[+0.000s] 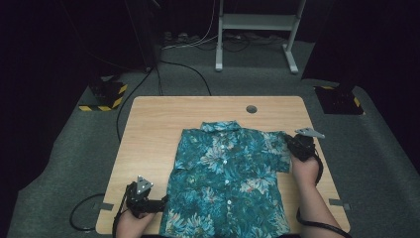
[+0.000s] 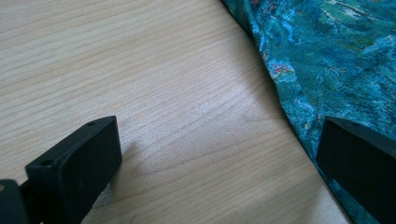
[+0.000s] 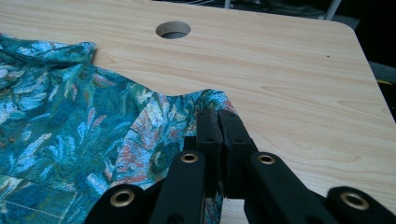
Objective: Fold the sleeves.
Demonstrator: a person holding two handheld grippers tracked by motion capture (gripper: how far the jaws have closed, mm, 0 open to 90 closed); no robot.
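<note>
Up at the sleeve, the right gripper [image 3: 218, 122] pinches the floral shirt [image 1: 225, 173]; the left gripper [image 2: 219, 154] gapes wide beside its hem.

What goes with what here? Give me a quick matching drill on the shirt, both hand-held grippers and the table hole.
Things:
1. shirt
2. left hand-held gripper
3. right hand-held gripper
4. hole

States or places:
A. jaws shut on the shirt's sleeve
B. near the table's far edge
C. jaws open, beside the shirt's hem
D. lies buttoned, collar toward the far side

Pairs: 1-D, 2-C, 3-A, 4-B
</note>
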